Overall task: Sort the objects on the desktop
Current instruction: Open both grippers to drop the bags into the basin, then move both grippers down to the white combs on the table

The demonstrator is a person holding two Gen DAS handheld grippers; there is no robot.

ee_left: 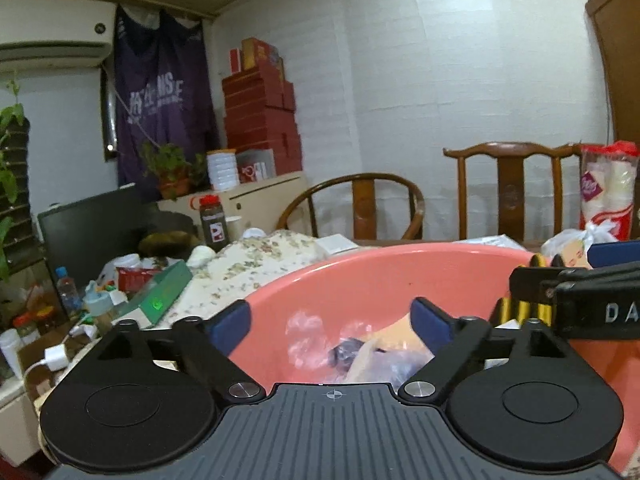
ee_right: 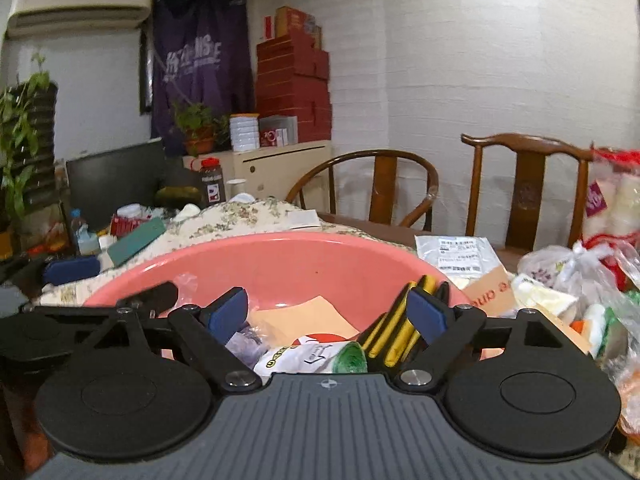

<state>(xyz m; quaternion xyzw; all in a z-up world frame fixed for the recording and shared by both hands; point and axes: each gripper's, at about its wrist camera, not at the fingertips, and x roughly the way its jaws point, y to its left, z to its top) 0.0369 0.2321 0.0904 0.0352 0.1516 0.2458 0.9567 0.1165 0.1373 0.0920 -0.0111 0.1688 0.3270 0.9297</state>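
We look along both tools at a salmon-pink plastic basin (ee_left: 360,276), round, smooth and glossy, its near rim hidden behind each tool's ribbed grey body. The left hand-held gripper (ee_left: 330,322) stands spread wide above the basin's left half, its blue-padded fingers (ee_left: 230,326) apart with nothing between them; below lie crumpled clear plastic wrap (ee_left: 308,332) and a tan paper piece (ee_left: 400,330), both partly covered by the tool and hard to tell apart. The right hand-held gripper (ee_right: 328,314) is likewise spread and empty-handed, poised over the basin's right half. Between and beneath its pads we make out a flat tan envelope (ee_right: 304,314), a white printed packet (ee_right: 316,356) with a green end, cut off by the tool body, and a black-and-yellow folded item (ee_right: 394,336) leaning against the basin's right wall, just beside the right pad. In the left view that same item (ee_left: 520,308) is largely masked by the other tool's black arm. The basin sits on a surface draped with a floral cloth (ee_right: 240,216); to its right lie a white labelled mailer (ee_right: 460,254) and knotted plastic bags (ee_right: 568,268), their contents unclear. A green box (ee_left: 160,296) lies left of the basin. Two wooden chairs (ee_right: 384,188) stand behind, against a white wall.
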